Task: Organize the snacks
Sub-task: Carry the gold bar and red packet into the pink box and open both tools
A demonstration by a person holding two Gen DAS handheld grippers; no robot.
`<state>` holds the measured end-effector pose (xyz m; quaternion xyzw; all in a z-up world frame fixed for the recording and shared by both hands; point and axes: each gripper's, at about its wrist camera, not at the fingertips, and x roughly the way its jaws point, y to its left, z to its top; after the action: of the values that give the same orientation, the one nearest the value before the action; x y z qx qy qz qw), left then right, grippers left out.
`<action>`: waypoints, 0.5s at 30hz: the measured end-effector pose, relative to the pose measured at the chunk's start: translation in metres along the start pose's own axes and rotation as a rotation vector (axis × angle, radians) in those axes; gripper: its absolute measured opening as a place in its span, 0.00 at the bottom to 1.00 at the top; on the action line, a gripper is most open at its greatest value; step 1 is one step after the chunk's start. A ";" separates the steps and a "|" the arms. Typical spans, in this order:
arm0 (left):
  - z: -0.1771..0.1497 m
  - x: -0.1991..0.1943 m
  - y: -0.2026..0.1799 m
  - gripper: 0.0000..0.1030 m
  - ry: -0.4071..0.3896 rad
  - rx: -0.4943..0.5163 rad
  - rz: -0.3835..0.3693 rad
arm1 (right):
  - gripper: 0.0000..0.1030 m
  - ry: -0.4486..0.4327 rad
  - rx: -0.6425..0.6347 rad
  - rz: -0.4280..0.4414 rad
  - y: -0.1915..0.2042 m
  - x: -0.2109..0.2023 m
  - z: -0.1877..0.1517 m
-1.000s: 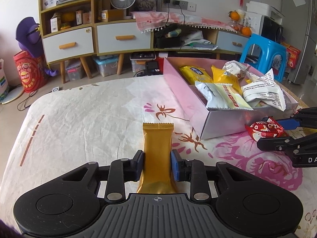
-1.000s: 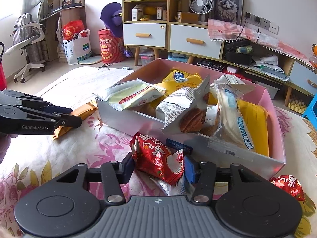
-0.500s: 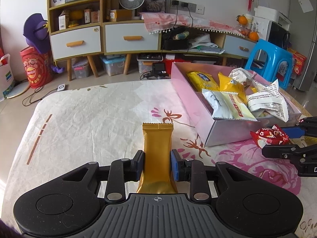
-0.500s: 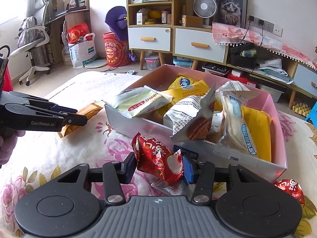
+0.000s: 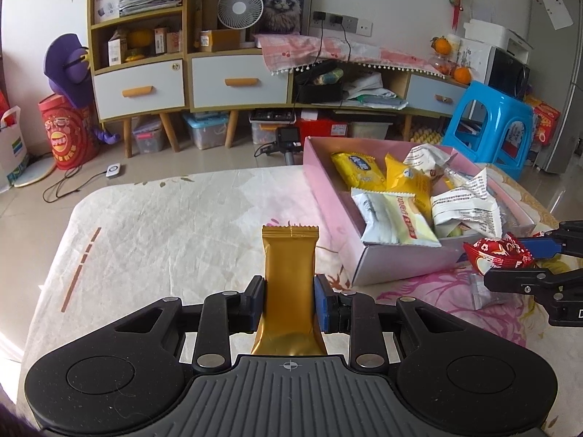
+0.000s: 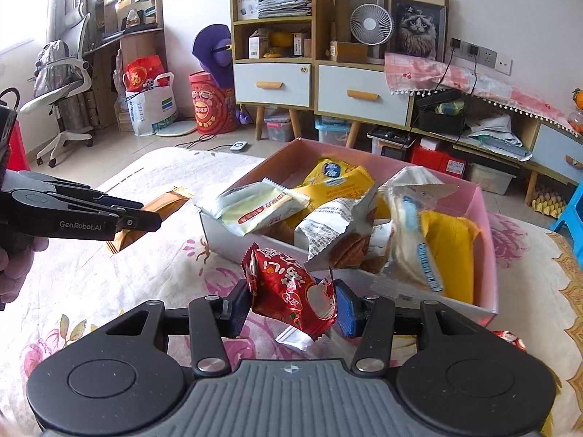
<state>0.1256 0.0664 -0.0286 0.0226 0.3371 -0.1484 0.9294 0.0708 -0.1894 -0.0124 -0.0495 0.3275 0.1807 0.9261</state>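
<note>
the left gripper (image 5: 289, 304) is clamped on a gold foil snack bar (image 5: 289, 280), pinching it across its width near the lower end so that most of the packet sticks out forward, clear above the floral bedspread (image 5: 164, 225). the bar looks smooth and slippery. with so much of it past the pads, it could swing or slide out if the hand tips or jerks on the way over.

to the right sits the pink cardboard box (image 5: 328, 196), already crowded with a white cream-biscuit packet (image 5: 393, 215), yellow packets (image 5: 408, 182) and a white printed wrapper (image 5: 466, 207), some of them poking above the rim. anything dropped on top of that heap may roll back over the low front wall onto the bedspread. a packet pushed in could also lever one of the others out.

further right, the right gripper (image 6: 291, 307) grips a red candy packet (image 6: 291, 291), squeezed between its blue pads and held just in front of the box's near wall. the puffy wrapper is crumpled and caught partly by its edge, so it could pop free under pressure. a small clear wrapper (image 6: 293, 338) lies on the bedspread under it and is easy to overlook. both grippers are near the same box front, so they could bump if they go in together.
</note>
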 end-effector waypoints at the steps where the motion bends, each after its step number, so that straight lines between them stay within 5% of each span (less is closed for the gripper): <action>1: 0.001 -0.002 -0.001 0.25 -0.001 0.001 0.000 | 0.38 -0.002 0.006 -0.001 -0.001 -0.002 0.000; 15: 0.020 -0.013 -0.035 0.25 -0.017 0.000 -0.050 | 0.38 -0.048 0.081 -0.050 -0.035 -0.029 0.003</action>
<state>0.1178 0.0333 -0.0027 0.0132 0.3295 -0.1717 0.9283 0.0643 -0.2300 0.0072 -0.0160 0.3107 0.1451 0.9392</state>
